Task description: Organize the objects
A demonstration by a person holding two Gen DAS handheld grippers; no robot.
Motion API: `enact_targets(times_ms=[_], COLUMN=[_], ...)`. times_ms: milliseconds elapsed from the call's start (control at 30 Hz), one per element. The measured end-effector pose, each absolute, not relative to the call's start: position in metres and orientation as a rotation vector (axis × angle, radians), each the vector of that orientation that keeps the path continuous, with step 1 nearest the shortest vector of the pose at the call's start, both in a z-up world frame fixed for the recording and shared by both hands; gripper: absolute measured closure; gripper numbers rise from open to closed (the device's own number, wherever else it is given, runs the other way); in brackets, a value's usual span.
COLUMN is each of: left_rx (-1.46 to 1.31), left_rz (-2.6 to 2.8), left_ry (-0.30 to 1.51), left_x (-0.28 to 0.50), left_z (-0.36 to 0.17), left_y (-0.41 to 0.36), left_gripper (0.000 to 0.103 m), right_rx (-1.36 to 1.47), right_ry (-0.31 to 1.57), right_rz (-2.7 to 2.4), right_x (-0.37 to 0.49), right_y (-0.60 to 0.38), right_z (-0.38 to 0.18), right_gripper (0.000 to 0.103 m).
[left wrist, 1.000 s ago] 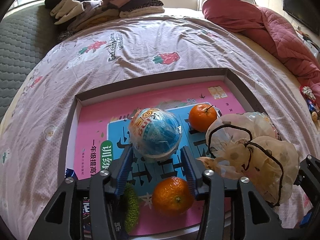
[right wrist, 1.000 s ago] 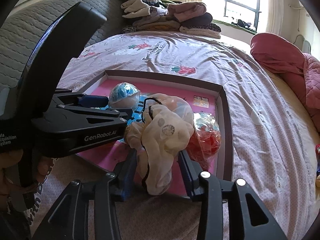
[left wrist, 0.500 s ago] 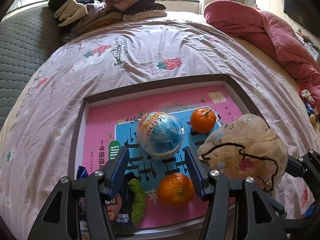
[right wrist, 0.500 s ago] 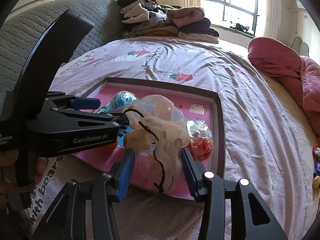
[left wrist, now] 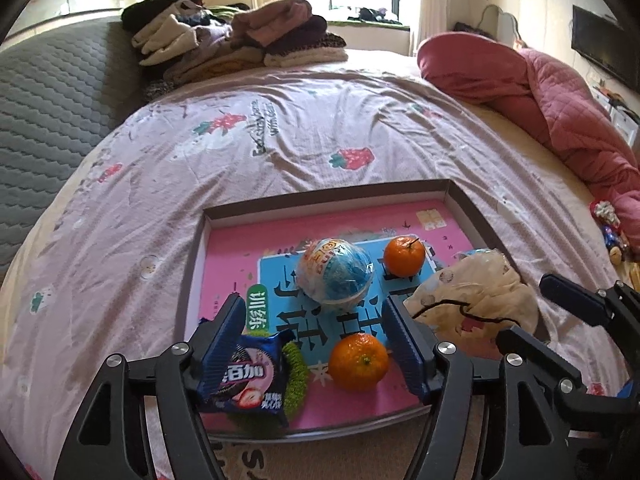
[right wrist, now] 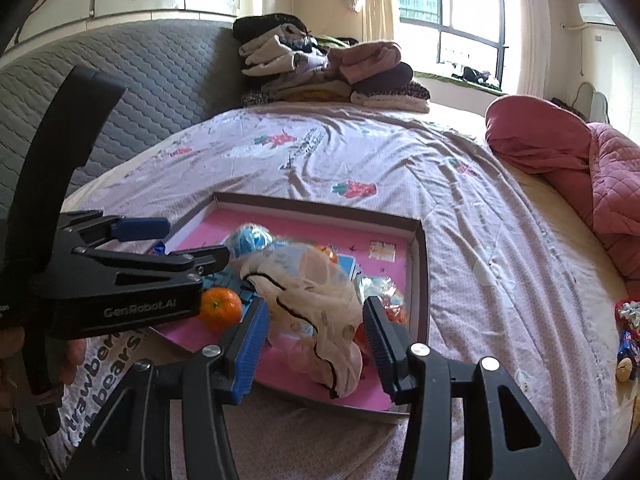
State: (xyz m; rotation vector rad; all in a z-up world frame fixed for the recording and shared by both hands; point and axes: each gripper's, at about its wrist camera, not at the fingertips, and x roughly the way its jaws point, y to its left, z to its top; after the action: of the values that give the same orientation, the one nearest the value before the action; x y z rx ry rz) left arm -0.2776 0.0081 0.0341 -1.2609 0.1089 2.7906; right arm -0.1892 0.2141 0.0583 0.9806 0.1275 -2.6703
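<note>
The left black plastic tool (left wrist: 316,340) has ribbed blue pads and silver screws. The right black plastic tool (right wrist: 316,338) matches; "GenRobot.AI" marks the left.

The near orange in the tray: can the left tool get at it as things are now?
Probably yes. The near orange lies uncovered between the open left tool, nothing above it; the snack packet sits beside the left finger, apart.

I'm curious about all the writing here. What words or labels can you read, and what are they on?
"GenRobot.AI": side of the left gripper.
"百加": blue snack packet; its smaller print is unreadable.
"训练": green label on the pink book; the large black characters are partly hidden.
"bears": bedsheet edge.
Script on the far sheet: too blurred.
</note>
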Motion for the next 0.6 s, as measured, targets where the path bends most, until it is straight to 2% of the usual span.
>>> enact_targets(times_ms=[300,600], left_rx=[-1.211,-1.139], left_rz=[2.835,2.872], left_ry=[0.093,0.058], left_x=[-0.245,-0.211], left_z=[0.049,0.07], left_y=[0.001,-0.005], left_gripper=[0.028,0.028], right_rx=[0.889,0.785], right_ry=[0.099,0.056], right_rz=[-2.7,-2.733], right_x=[-0.178,-0.156], right_y=[0.216,0.218], right_z=[0.078,0.099], right_gripper=[0.041,0.039])
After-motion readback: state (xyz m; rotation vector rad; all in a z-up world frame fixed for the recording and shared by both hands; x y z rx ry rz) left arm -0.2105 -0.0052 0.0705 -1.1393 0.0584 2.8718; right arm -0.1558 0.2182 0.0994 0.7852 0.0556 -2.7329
